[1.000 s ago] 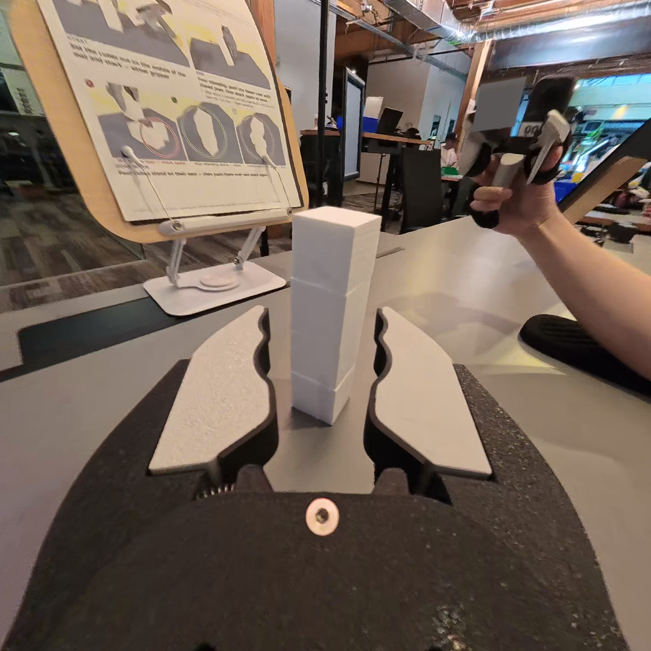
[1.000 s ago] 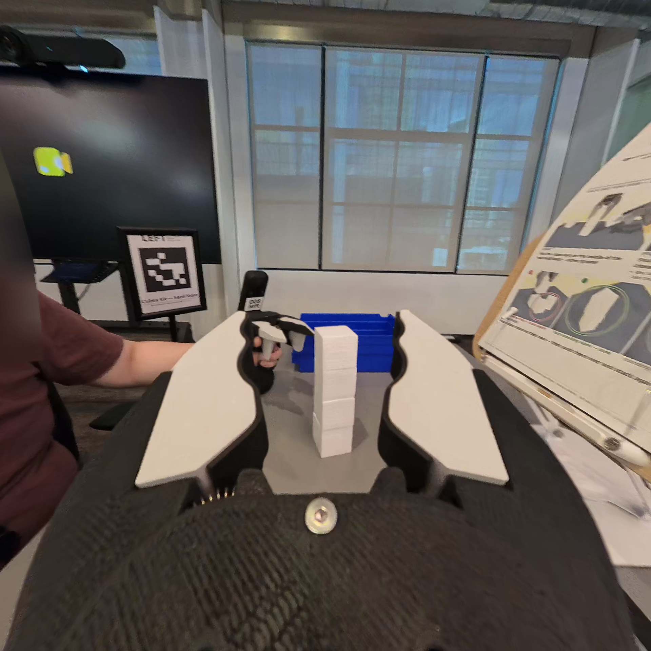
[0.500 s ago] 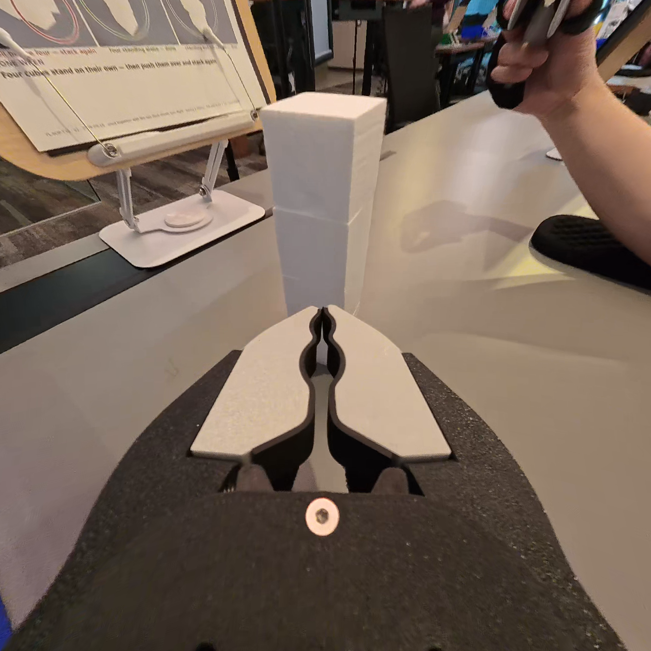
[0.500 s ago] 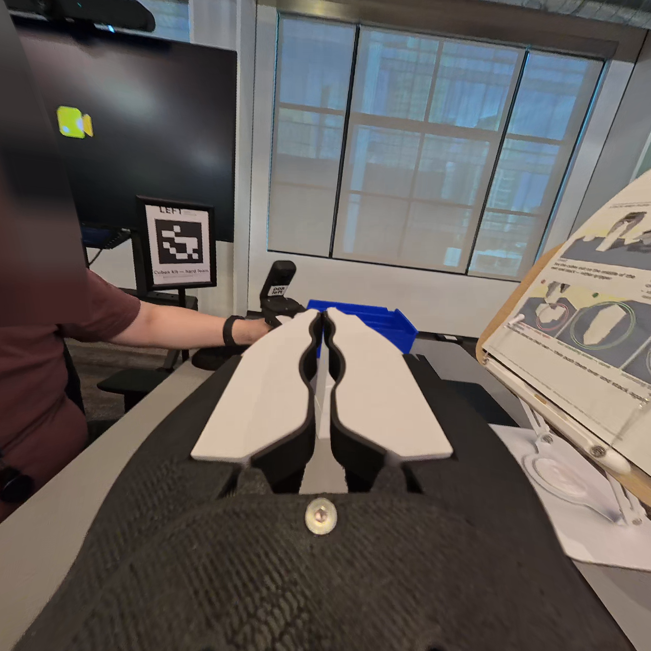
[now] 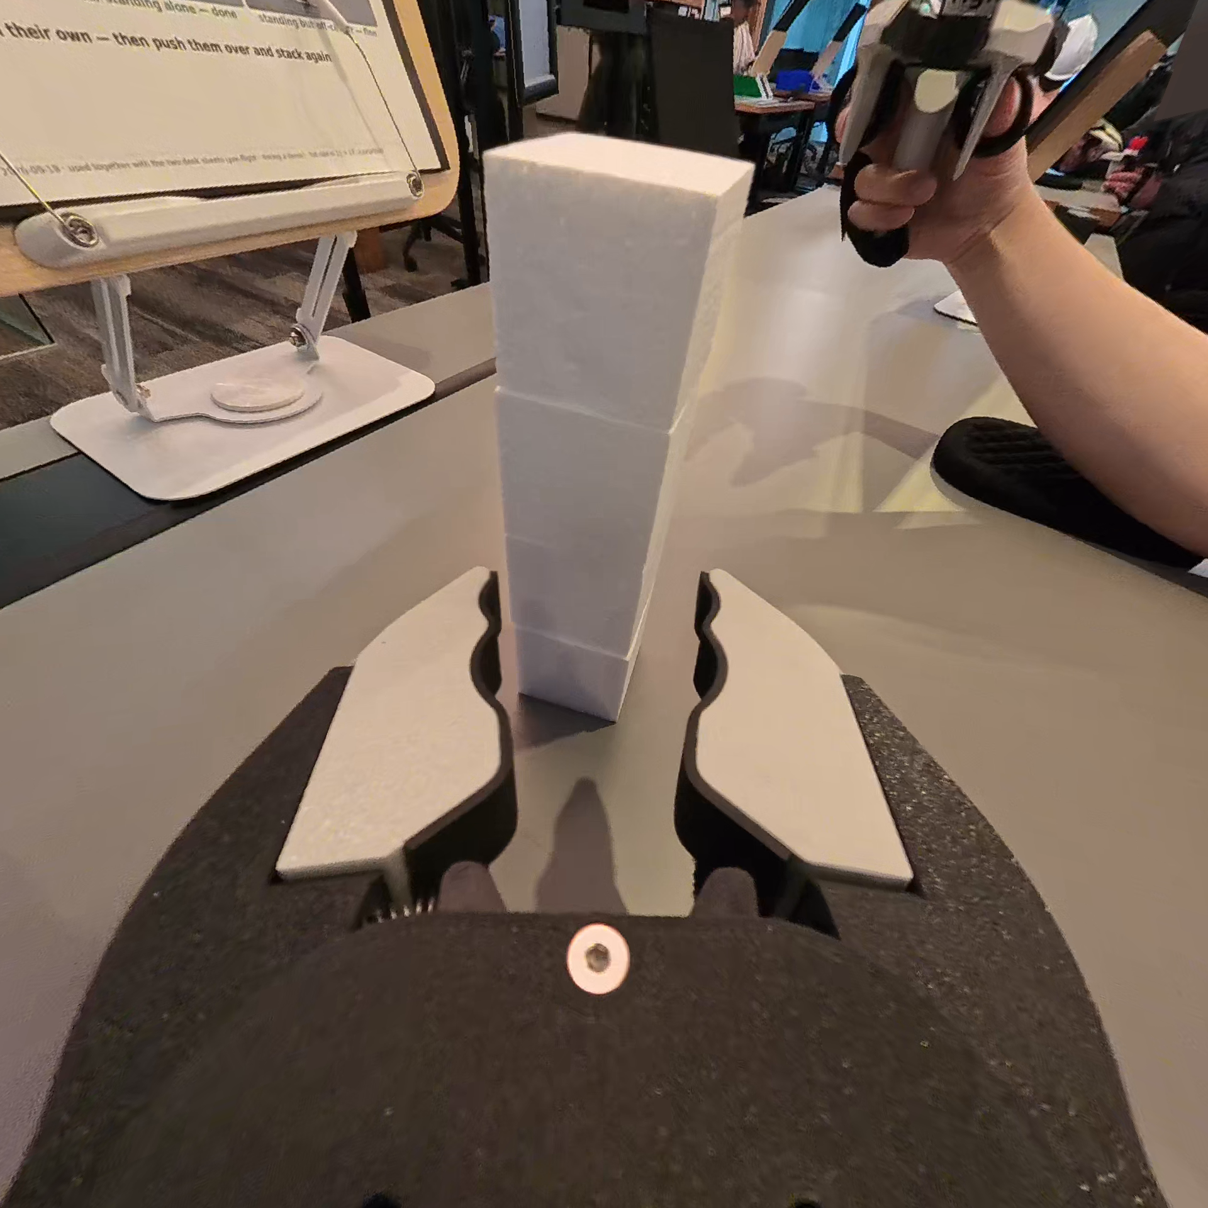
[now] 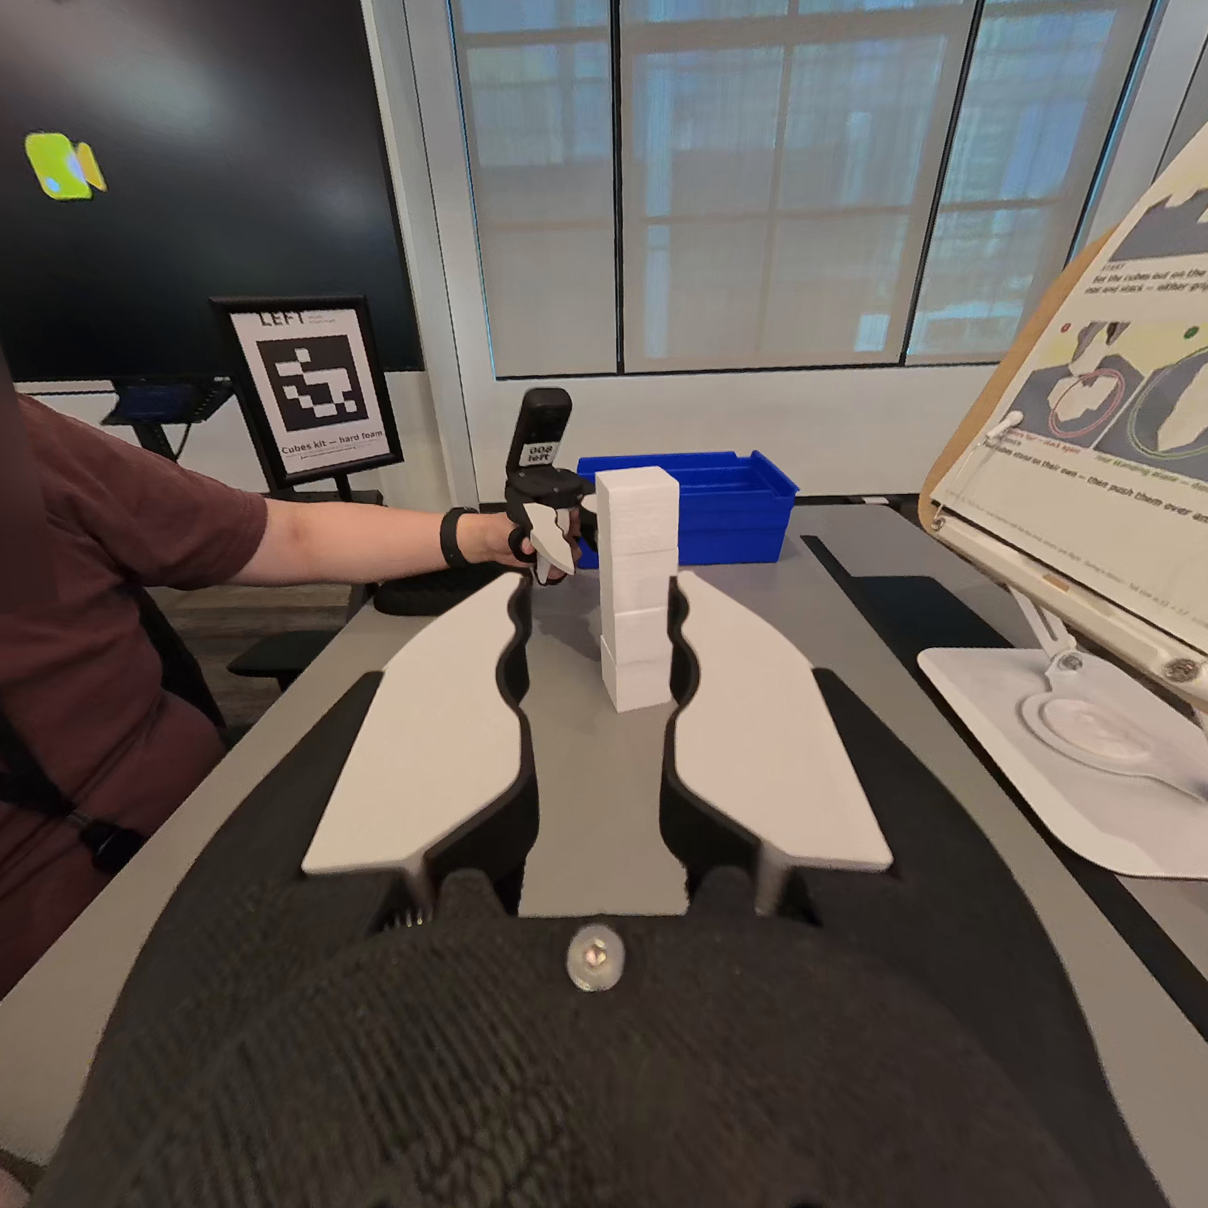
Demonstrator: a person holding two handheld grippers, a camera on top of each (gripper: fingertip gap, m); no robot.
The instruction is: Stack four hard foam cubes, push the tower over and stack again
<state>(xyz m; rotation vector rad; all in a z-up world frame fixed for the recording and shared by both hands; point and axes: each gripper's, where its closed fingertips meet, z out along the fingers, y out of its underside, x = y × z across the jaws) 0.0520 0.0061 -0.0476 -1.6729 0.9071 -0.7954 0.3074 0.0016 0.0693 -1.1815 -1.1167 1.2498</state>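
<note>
Grey table (image 5: 196, 654) bears tower (image 5: 588, 418) between left tool (image 5: 598, 627) tips.

We work at a grey table (image 6: 752, 575). Behind it we note a tall gridded window (image 6: 758, 189), daylight through it, and a dark wall screen (image 6: 196, 163) left of it. Opposite, we see wood-plank floor (image 5: 216, 307), desks, a black chair (image 5: 693, 98).
</note>
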